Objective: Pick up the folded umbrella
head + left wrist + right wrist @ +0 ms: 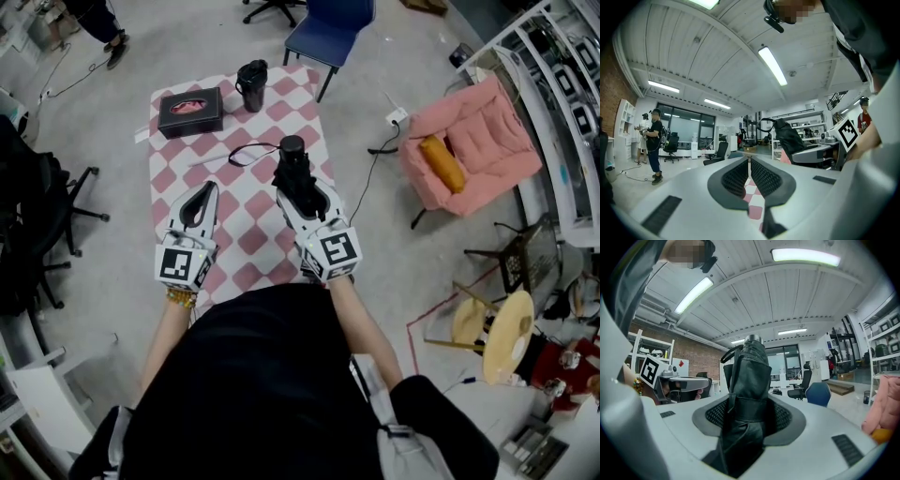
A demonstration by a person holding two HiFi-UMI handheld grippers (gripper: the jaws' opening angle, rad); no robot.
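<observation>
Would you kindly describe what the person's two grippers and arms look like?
Both the left gripper and right gripper have smooth, light grey shells, and their two jaws carry dark meshed pads. Each ends in a white cube printed with black square markers. The person wears a black top and a golden bracelet at the left wrist.

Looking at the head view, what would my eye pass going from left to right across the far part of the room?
dark box → black cup → blue chair → pink armchair
</observation>
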